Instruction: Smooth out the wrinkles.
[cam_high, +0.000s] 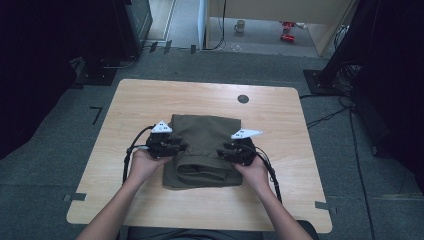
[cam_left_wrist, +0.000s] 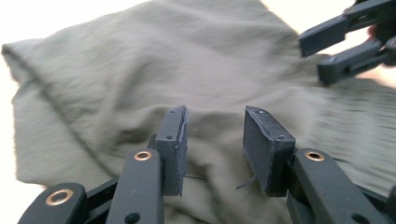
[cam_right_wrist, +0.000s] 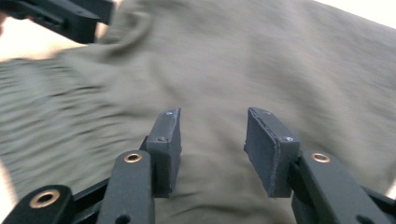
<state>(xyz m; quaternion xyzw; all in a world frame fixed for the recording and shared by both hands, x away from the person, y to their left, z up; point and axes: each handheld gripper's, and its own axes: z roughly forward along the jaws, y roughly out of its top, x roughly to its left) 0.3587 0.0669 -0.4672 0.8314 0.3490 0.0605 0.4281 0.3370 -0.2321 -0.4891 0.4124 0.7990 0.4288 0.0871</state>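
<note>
- I see a folded olive garment (cam_high: 202, 150) lying mid-way on the pale wooden table (cam_high: 150, 100), grey carpet around.
- My left gripper (cam_left_wrist: 215, 144) and right gripper (cam_right_wrist: 212, 149) flank it, jaws spread, pinching nothing.

Light wooden table (cam_high: 150, 100) bears 1 folded olive garment (cam_high: 205, 132), apparently.

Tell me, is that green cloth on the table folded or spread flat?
Folded. The olive cloth lies as a compact rectangle on the table, with a doubled, rolled layer along its near edge.
</note>
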